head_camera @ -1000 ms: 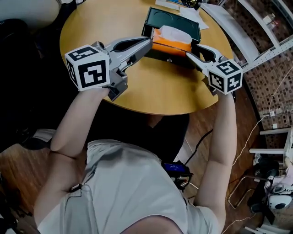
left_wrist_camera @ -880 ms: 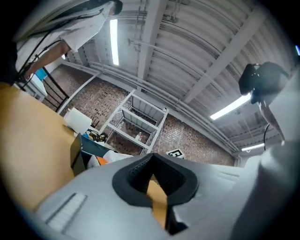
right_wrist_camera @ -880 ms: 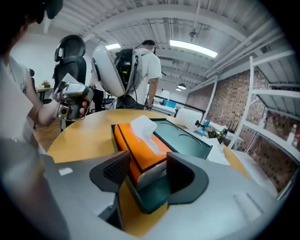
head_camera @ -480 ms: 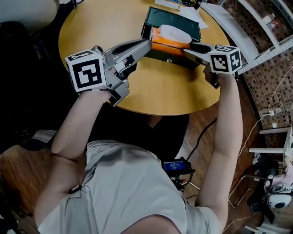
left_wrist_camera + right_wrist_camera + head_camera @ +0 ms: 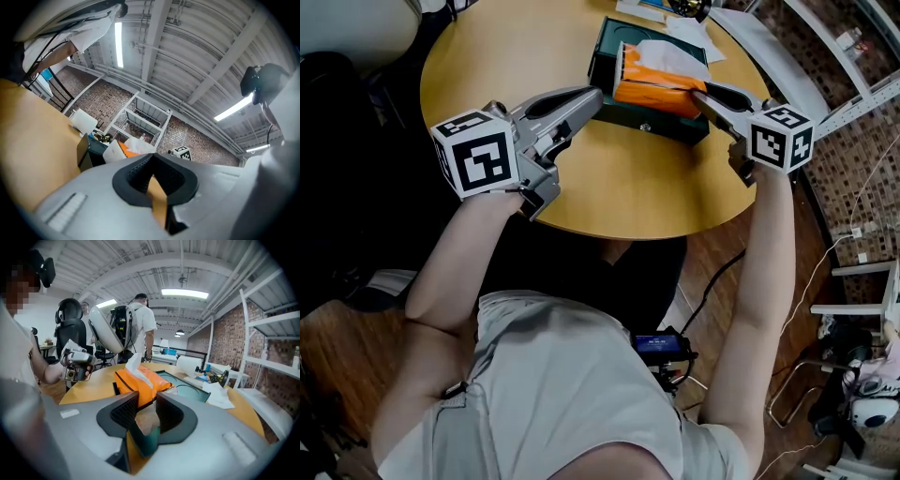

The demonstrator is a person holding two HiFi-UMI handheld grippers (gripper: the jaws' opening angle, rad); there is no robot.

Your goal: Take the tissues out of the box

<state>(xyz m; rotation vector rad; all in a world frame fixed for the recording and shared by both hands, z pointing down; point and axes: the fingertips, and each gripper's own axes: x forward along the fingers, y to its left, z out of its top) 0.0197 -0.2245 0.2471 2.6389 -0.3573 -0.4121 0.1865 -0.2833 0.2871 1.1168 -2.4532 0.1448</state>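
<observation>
An orange tissue pack sits tilted, partly raised out of the dark green box at the far side of the table. A white tissue sticks out of its top. My right gripper is at the pack's right end, jaws closing, with the pack's crumpled end flap pinched between them. The right gripper view shows the tissue pack just ahead. My left gripper is shut and empty, its tip by the box's left end. In the left gripper view the box and tissue pack lie beyond the left gripper.
The round wooden table has its near edge toward me. Papers lie behind the box. A metal shelf stands to the right. In the right gripper view, people stand beyond the table and a hand holds a device.
The right gripper has shifted at the pack's right end and closed on it. The pack has risen and tilted out of the box. The left gripper has barely moved.
</observation>
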